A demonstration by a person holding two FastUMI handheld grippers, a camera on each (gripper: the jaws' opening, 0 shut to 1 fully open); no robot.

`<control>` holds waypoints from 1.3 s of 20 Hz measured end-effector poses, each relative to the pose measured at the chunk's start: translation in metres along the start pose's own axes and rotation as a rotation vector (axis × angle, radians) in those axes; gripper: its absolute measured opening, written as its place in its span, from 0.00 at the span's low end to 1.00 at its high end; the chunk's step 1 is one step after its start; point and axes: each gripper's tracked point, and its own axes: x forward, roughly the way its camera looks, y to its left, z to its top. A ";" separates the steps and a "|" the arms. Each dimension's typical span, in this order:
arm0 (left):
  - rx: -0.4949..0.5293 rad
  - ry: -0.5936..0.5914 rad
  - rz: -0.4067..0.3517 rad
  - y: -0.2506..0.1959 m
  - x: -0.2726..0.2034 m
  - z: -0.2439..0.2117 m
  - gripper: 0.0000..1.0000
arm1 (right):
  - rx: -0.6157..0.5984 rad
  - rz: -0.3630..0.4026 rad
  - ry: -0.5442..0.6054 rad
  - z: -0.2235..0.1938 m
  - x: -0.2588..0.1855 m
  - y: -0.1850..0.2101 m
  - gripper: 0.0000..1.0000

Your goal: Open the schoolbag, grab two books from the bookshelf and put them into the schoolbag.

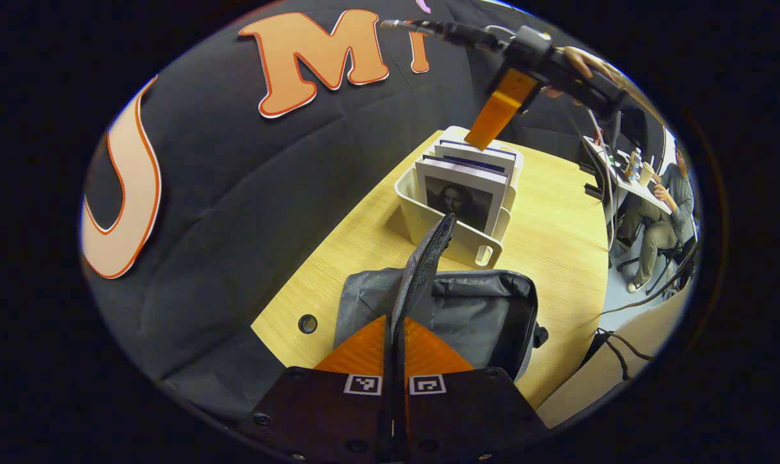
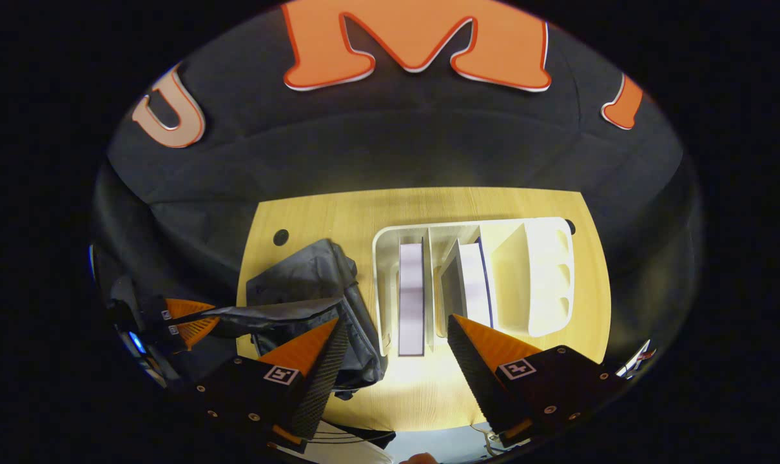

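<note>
I've got the left gripper (image 1: 395,335) clamped on the bag's flap (image 1: 422,261), lifting it so the bag (image 1: 487,309) on the surface (image 1: 557,212) stays open for loading. My right gripper (image 2: 390,338) hangs above the rack (image 2: 390,245), jaws apart, lined up over the books (image 2: 410,296) (none taken yet). The right gripper view looks straight down into the slots; the left gripper view shows the front cover (image 1: 461,200) instead.
</note>
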 end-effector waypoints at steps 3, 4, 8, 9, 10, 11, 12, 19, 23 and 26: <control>-0.015 -0.002 -0.028 -0.002 0.002 -0.003 0.00 | -0.004 -0.021 0.066 0.003 0.033 -0.005 0.97; -0.017 0.000 -0.029 -0.001 0.002 -0.003 0.01 | -0.003 -0.024 0.083 0.004 0.042 -0.006 0.97; -0.036 0.009 -0.020 0.004 0.000 -0.009 0.01 | -0.036 -0.049 0.127 0.002 0.070 -0.010 0.97; -0.040 0.009 -0.025 0.002 0.005 -0.010 0.01 | -0.038 -0.062 0.140 0.001 0.076 -0.012 0.97; -0.043 0.011 -0.030 0.000 0.005 -0.009 0.00 | -0.030 -0.076 0.148 -0.001 0.083 -0.015 0.97; -0.042 0.015 -0.034 0.000 0.004 -0.010 0.01 | -0.008 -0.076 0.156 -0.002 0.091 -0.014 0.97; -0.042 0.018 -0.034 -0.001 0.004 -0.010 0.01 | 0.007 -0.068 0.166 -0.004 0.097 -0.011 0.97; -0.057 0.025 -0.017 0.002 0.004 -0.012 0.01 | 0.083 -0.075 0.194 -0.012 0.118 -0.008 0.42; -0.063 0.018 -0.020 -0.002 0.002 -0.012 0.01 | 0.093 -0.068 0.139 -0.006 0.089 -0.004 0.29; -0.075 0.016 -0.016 -0.003 0.001 -0.013 0.01 | 0.103 -0.059 0.062 0.004 0.042 -0.005 0.37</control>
